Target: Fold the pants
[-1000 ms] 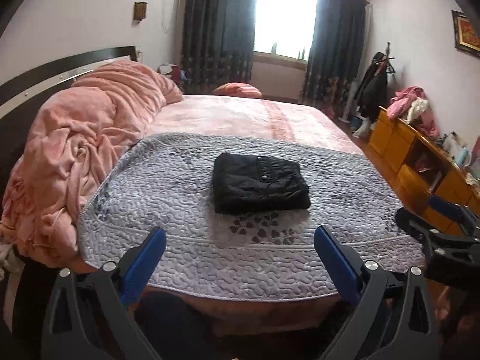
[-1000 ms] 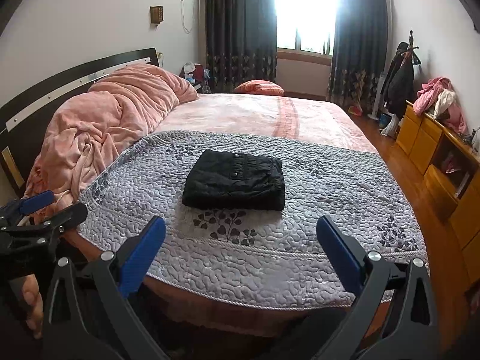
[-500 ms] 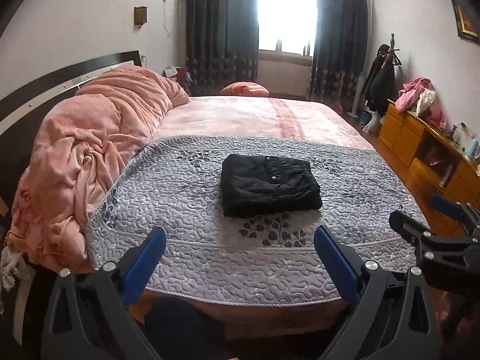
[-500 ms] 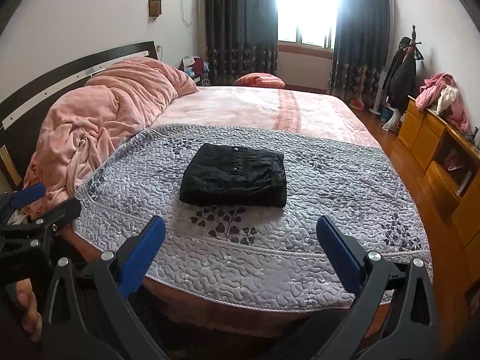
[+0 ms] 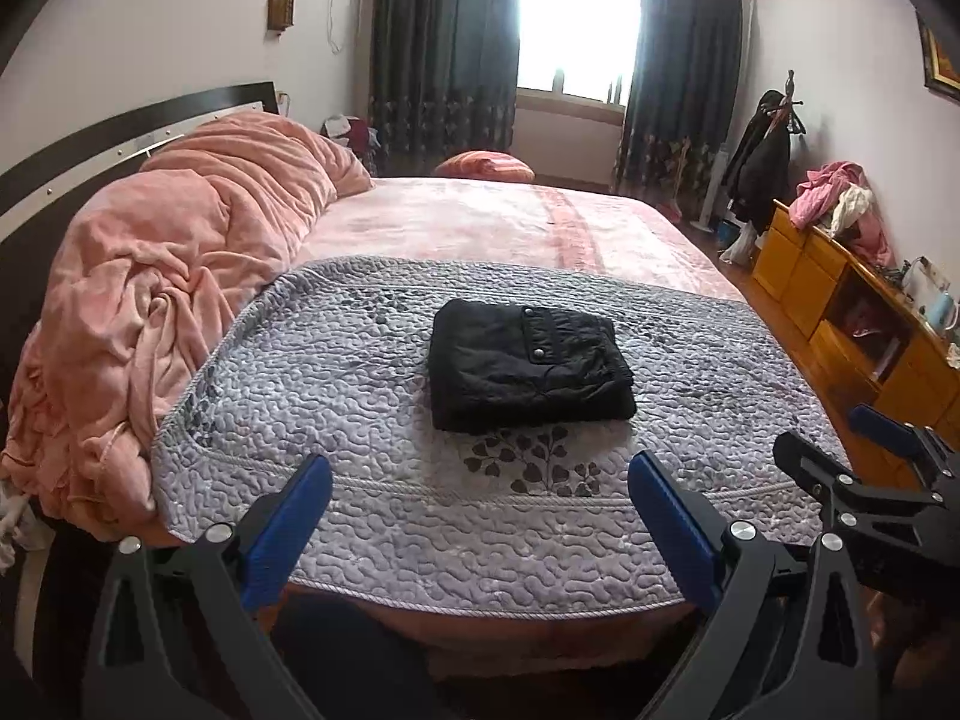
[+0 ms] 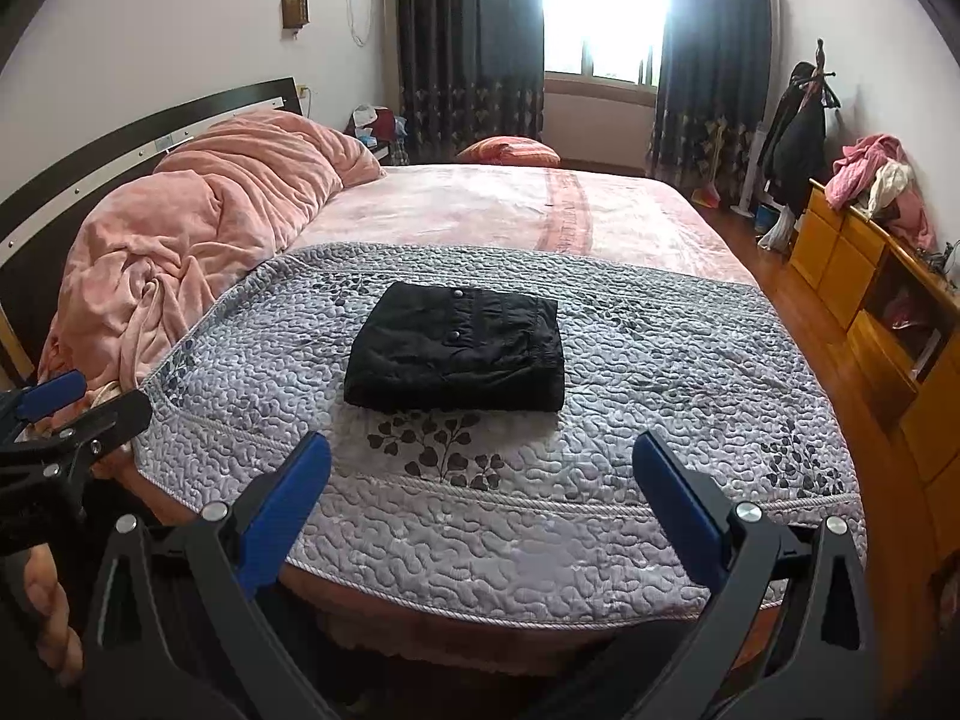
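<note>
Black folded pants (image 5: 528,363) on grey quilt (image 5: 372,372), pink blanket (image 5: 174,252) left, left tool (image 5: 480,501) near (fingers spread), right tool (image 5: 840,450) far right.

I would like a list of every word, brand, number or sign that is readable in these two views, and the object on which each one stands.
No text can be read in either view.
The black folded pants show metal snaps but no label.
The framed picture on the wall is cut off at the edge and too blurred to tell whether it bears writing.
The small wall box shows no legible marking.
</note>
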`<state>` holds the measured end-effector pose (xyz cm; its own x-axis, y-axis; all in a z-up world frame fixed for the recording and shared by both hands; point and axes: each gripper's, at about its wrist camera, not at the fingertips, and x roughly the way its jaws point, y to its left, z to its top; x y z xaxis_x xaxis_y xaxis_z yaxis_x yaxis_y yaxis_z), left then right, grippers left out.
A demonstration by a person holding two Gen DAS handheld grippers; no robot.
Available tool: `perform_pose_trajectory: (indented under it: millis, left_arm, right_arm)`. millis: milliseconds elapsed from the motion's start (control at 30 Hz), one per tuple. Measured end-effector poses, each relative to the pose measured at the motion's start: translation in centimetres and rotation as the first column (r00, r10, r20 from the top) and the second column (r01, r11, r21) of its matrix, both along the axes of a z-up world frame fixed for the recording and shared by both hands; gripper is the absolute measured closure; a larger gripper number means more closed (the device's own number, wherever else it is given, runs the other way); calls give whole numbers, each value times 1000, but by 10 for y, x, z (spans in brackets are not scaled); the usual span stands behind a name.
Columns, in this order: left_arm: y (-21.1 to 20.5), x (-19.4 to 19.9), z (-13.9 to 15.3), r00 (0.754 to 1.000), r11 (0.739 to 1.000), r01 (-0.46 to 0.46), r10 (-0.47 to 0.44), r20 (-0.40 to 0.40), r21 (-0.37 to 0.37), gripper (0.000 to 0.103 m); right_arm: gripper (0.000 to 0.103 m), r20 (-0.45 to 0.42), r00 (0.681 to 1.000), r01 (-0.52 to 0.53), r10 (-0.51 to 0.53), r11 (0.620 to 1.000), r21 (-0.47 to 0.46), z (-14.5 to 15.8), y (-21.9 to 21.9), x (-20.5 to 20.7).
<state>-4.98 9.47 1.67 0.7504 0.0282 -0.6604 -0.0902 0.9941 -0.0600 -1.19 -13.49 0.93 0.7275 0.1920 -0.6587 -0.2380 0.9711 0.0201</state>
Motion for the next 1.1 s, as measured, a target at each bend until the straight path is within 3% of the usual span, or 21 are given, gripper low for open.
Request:
perform_pose_trajectory:
  millis: [100,333,533,800,900,1100]
  left_arm:
    - [1,4,-1,1000,1000,8,-9,-13,-23,4]
    - [-5,12,-2,1000,1000,7,-6,-28,14,4]
    - [-4,15,-2,1000,1000,3,-3,-21,1,4]
    - [-10,15,0,1000,999,4,-3,-18,44,4]
    - [-15,12,0,1000,995,-25,26,-7,95,4]
    - [-11,12,-1,1000,998,-14,15,-13,69,4]
  right_arm:
    - [3,-2,1000,4,-4,1000,1,-1,-1,4]
    - [3,-10,1000,2,-2,1000,2,-2,-1,8]
    - [3,-9,1000,0,0,1000,1,-3,0,11]
    - [3,-17,1000,-5,5,1000,3,-8,1,11]
    - [3,-20,1000,-8,9,1000,5,-8,1,10]
    - [3,-20,1000,-10,10,1000,6,-8,2,9]
